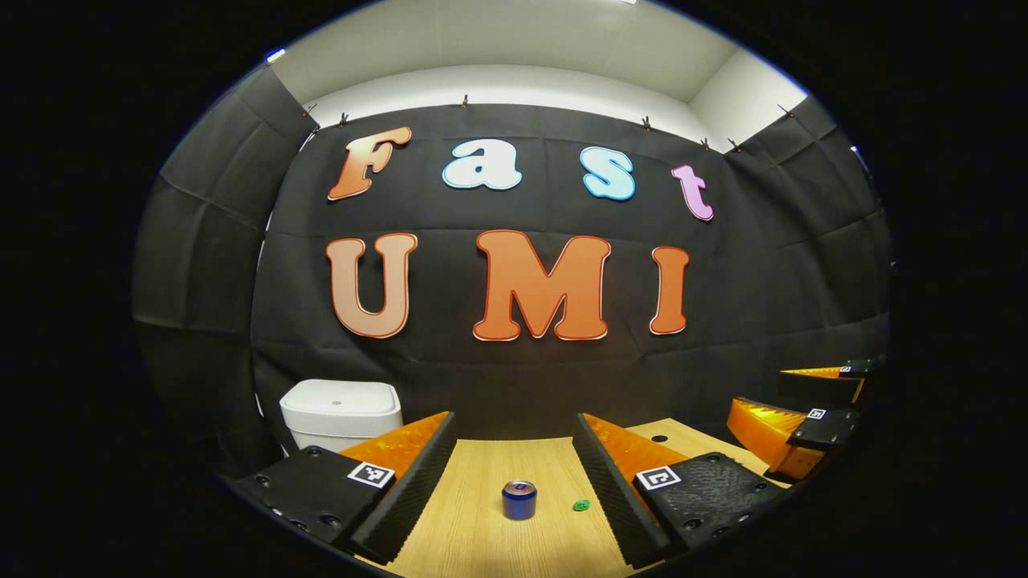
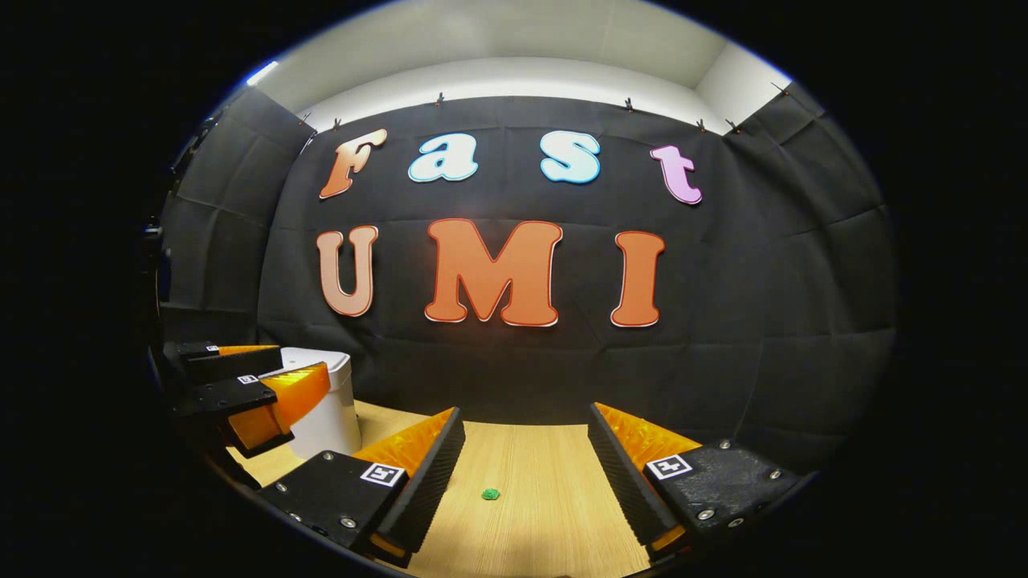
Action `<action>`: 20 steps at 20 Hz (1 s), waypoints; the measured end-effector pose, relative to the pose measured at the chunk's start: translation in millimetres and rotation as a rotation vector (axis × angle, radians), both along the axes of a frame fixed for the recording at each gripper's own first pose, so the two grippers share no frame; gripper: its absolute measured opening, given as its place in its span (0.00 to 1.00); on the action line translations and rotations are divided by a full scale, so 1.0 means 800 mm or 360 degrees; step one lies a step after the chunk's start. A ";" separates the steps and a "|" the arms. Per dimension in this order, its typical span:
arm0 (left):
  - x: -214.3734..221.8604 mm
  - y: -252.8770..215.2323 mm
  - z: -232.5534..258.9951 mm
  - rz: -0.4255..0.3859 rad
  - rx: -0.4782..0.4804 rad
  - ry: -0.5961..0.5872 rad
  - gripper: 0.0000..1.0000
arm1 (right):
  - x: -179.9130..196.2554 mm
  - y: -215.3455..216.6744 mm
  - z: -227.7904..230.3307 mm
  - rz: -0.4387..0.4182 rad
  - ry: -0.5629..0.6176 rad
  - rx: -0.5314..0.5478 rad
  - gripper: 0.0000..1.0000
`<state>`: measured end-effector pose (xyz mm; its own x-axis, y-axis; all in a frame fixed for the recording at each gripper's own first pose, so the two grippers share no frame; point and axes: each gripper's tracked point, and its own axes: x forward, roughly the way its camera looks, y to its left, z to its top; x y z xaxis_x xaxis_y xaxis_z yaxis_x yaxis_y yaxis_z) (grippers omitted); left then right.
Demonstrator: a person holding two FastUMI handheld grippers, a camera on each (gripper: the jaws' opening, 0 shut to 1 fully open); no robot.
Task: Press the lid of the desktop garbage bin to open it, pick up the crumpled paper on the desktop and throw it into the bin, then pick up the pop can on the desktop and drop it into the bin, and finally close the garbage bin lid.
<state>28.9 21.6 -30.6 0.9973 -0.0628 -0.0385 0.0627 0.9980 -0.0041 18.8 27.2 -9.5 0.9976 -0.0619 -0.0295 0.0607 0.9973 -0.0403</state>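
Both hand-held grippers, left (image 1: 514, 474) and right (image 2: 526, 474), we see wide open, gripping nothing. Our blue aluminium pop can (image 1: 519, 499) stands lower centre on the wooden counter (image 1: 482, 530); the white plastic bin (image 1: 341, 413), lid closed, sits lower left.

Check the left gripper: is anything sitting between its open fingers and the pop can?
Nothing visible blocks it. The pop can stands upright on bare desktop straight ahead of the left gripper, whose jaws are spread. The small green crumpled paper lies just right of the can, apart from it.
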 end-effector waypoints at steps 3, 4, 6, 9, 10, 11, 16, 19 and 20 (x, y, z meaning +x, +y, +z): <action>0.000 0.000 -0.002 0.0020 0.0021 -0.0007 0.93 | 0.000 -0.006 -0.004 -0.0008 0.0007 -0.0013 0.93; 0.002 0.001 -0.002 0.0029 0.0029 -0.0008 0.93 | 0.000 -0.006 -0.006 -0.0005 0.0012 -0.0020 0.93; 0.003 0.003 -0.003 0.0044 0.0039 -0.0011 0.93 | 0.004 -0.009 -0.009 0.0010 0.0018 -0.0019 0.93; 0.005 0.000 -0.009 0.0071 0.0066 0.0001 0.93 | 0.010 -0.014 -0.014 0.0035 0.0028 -0.0002 0.93; 0.004 -0.001 -0.009 0.0084 0.0073 0.0004 0.93 | 0.013 -0.016 -0.015 0.0047 0.0031 0.0004 0.93; 0.003 -0.002 -0.010 0.0102 0.0077 0.0006 0.93 | 0.015 -0.017 -0.016 0.0064 0.0034 0.0012 0.93; -0.007 0.001 -0.008 0.0243 0.0103 0.0016 0.93 | 0.023 -0.023 -0.025 0.0182 0.0058 0.0022 0.93; -0.018 0.011 -0.002 0.0331 0.0106 0.0027 0.93 | 0.024 -0.022 -0.034 0.0268 0.0094 0.0032 0.93; -0.020 0.017 0.002 0.0351 0.0102 0.0041 0.93 | 0.026 -0.020 -0.037 0.0293 0.0107 0.0033 0.93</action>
